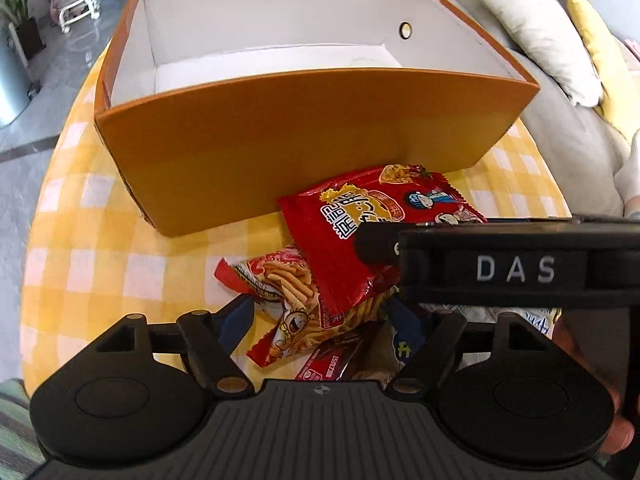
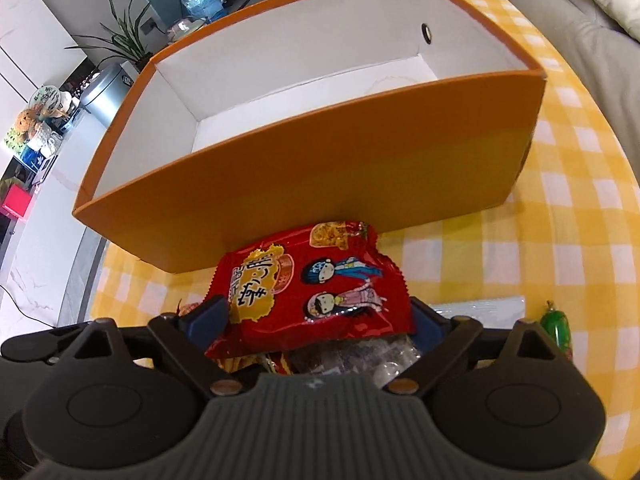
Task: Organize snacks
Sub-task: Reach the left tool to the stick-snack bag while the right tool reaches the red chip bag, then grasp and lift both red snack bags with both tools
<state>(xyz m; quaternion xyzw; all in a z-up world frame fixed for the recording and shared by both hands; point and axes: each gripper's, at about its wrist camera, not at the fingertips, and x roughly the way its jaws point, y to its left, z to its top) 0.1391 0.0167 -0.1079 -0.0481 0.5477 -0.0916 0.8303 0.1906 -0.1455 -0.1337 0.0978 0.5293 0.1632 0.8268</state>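
Observation:
An open orange box [image 1: 280, 148] with a white inside stands on a yellow checked table; it also shows in the right wrist view [image 2: 320, 184]. A red snack bag [image 2: 316, 292] lies in front of it, between the blue pads of my right gripper [image 2: 320, 316], whose jaws stand wide on either side of it. The same red bag [image 1: 344, 248] shows in the left wrist view on top of a fries-print bag [image 1: 288, 312] and a dark packet [image 1: 332, 364]. My left gripper [image 1: 324, 316] is open over this pile. The right gripper's black body [image 1: 516, 268] crosses the left view.
A green wrapped sweet [image 2: 556, 328] and a clear flat packet [image 2: 480, 308] lie at the right on the table. A beige sofa with cushions [image 1: 540, 40] is behind the table. A plant, water bottle and grey bin [image 2: 104, 92] stand on the floor beyond.

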